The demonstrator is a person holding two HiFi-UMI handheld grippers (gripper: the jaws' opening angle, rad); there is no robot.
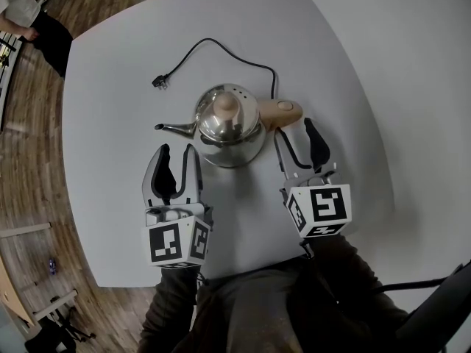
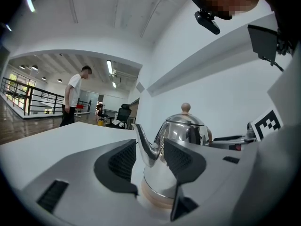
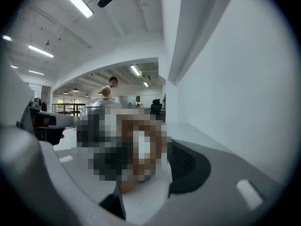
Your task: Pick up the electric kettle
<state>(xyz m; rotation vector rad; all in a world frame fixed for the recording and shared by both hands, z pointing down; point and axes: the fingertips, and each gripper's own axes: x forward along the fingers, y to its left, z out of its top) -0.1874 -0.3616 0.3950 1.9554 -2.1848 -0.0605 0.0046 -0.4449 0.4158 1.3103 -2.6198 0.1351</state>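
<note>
Bench [image 1: 110, 109]: electric kettle [image 1: 229, 127] upright | left tool [image 1: 179, 153] released, wide, facing spout [image 1: 173, 128]; right tool [image 1: 293, 132] released, lined up with handle [image 1: 281, 109], likely for the lift

The pale grey left gripper [image 1: 177, 153] and right gripper [image 1: 293, 131] have black-padded jaws and marker cubes [image 1: 179, 243] (sleeves [image 1: 169, 307] apparently dark).
</note>
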